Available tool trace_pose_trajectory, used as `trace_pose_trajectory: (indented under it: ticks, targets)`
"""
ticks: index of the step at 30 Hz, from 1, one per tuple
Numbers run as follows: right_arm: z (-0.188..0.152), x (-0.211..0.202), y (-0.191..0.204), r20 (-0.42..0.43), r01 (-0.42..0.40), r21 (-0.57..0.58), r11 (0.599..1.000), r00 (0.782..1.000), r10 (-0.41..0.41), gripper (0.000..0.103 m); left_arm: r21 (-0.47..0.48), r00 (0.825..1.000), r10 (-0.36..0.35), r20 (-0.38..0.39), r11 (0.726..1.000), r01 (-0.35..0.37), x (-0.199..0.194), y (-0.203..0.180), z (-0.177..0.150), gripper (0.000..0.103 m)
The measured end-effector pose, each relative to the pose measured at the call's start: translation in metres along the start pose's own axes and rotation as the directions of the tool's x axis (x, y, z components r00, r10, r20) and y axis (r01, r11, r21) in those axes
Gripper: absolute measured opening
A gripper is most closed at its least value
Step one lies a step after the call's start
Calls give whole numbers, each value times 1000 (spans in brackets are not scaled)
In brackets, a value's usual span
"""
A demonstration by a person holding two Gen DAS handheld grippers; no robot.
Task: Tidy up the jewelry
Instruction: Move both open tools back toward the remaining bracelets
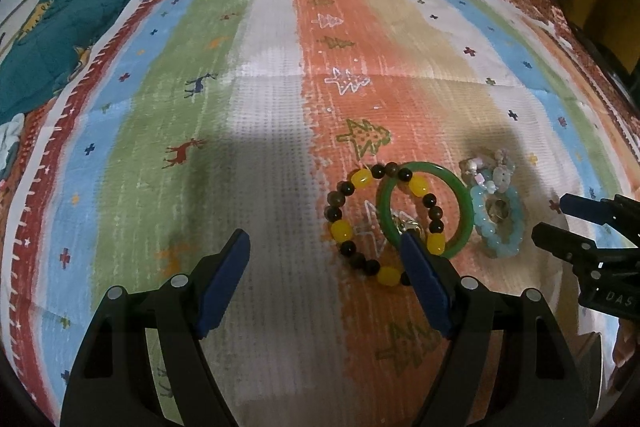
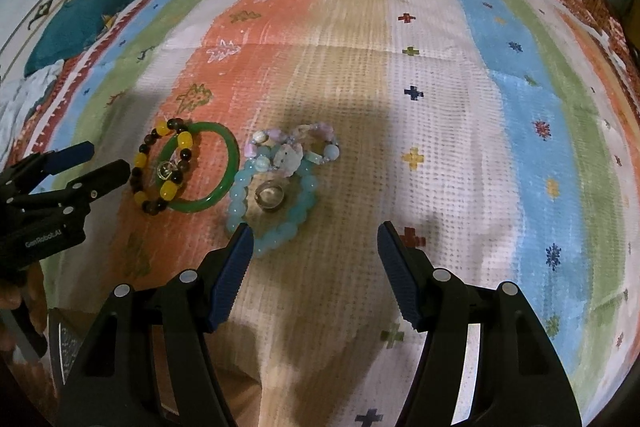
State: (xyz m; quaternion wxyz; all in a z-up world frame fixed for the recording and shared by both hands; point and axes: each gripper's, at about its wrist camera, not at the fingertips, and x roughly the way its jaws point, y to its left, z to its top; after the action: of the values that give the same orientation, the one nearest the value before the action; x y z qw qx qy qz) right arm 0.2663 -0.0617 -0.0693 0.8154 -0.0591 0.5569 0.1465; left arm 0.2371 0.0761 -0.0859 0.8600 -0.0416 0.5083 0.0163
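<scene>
Left gripper (image 1: pixel 326 247): your jaws stand wide apart with nothing between them; the inner finger's tip overlaps the near edge of the beaded bracelet in the left wrist view.
Right gripper (image 2: pixel 316 239): also spread wide and empty; its left fingertip sits just at the near rim of the blue bracelet.
Yellow-and-dark bead bracelet (image 1: pixel 380 223): lies flat on the orange stripe, crossing over the green bangle (image 1: pixel 460 195), so the two overlap.
Small charm (image 2: pixel 165 169): a metallic bit sits inside that overlap; what it is attached to cannot be told.
Blue bead bracelet (image 2: pixel 240 195): just beside the bangle, with a ring (image 2: pixel 270 195) lying inside its loop.
Pastel bead bracelet (image 2: pixel 296 143): heaped against the far side of the blue one, touching it.
Striped mat (image 1: pixel 272 147): soft woven cover under everything, creased across the middle.
Risk, tangling: if you lift the beaded bracelet while it crosses the bangle, you will likely drag the bangle or the charm along.
Risk, lost ring: pulling the blue bracelet could roll the ring away.
Risk, collision: your two grippers are near each other around one small cluster; closing in together may knock them.
Risk, snagging: a low pinch may catch the mat's weave.
</scene>
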Motion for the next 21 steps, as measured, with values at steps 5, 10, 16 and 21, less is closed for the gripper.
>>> trace_pose_trajectory:
  ticks: [5,10,16,21]
  targets:
    - [3,8,-1,-7,13,5,1000,1000,-13,64,-1,1000,7,-12,1000,-7,7,2,1,77]
    - [6,20,-3,-31,17,15,1000,999,-17,64,-14,1000,13,-15,1000,-13,10,7,1,77]
    - [9,25,-3,-38,11,17,1000,999,-10,64,-10,999,37,-10,999,-38,15,10,4,77]
    - [8,26,-3,-39,14,15,1000,999,-14,64,3,998,49,-25,999,-49,25,10,4,77]
